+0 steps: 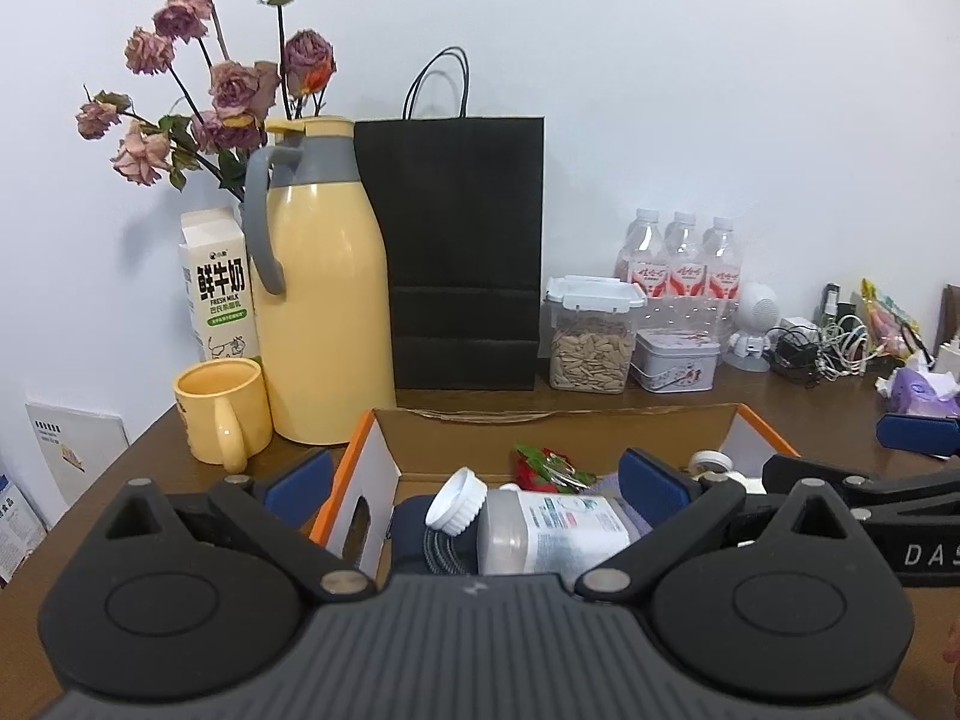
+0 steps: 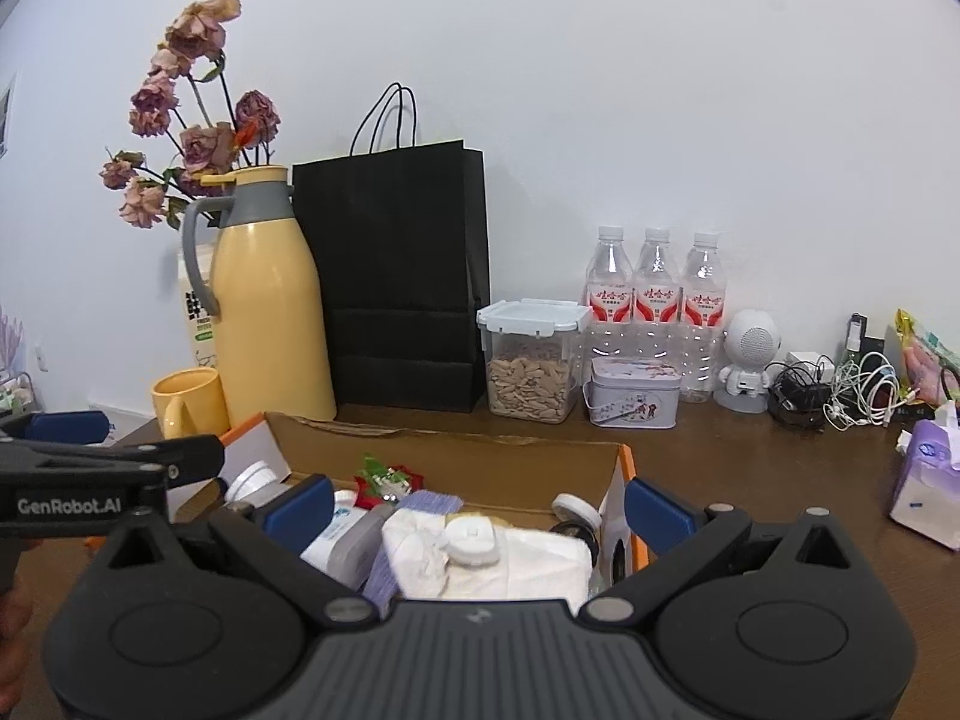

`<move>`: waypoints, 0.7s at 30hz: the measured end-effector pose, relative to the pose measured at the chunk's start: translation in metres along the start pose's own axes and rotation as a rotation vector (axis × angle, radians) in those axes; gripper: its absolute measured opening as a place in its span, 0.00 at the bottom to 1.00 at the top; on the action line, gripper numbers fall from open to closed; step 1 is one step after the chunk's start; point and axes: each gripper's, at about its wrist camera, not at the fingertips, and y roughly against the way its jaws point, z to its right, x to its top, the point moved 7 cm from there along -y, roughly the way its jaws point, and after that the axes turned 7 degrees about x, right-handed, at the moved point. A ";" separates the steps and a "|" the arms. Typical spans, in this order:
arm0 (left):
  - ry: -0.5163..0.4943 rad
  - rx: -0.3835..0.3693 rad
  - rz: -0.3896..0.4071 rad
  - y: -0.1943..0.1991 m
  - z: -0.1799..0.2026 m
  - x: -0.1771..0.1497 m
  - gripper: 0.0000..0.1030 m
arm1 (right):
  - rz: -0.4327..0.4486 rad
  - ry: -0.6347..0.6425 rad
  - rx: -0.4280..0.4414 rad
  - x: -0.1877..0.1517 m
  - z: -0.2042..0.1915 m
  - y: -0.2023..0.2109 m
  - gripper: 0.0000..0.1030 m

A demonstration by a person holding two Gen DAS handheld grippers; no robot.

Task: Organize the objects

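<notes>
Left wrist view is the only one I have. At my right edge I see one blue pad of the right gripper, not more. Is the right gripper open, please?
Observer: Yes. The right gripper is open and grips nothing. One jaw stands inside the cardboard box and the other outside its right wall.
Operator: What lies in the box under that gripper? This part is hidden for me.
Observer: A white soft pack, probably tissues, with a purple end.
Operator: Is anything on top of it?
Observer: A round white cap rests on the pack.
</notes>
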 end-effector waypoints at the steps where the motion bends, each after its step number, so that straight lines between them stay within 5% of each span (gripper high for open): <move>1: -0.002 -0.003 0.001 0.007 -0.001 -0.001 1.00 | -0.004 -0.002 -0.001 -0.001 -0.002 0.006 1.00; 21: -0.022 -0.003 -0.120 0.122 -0.025 -0.065 1.00 | -0.109 -0.068 -0.019 -0.058 -0.024 0.117 1.00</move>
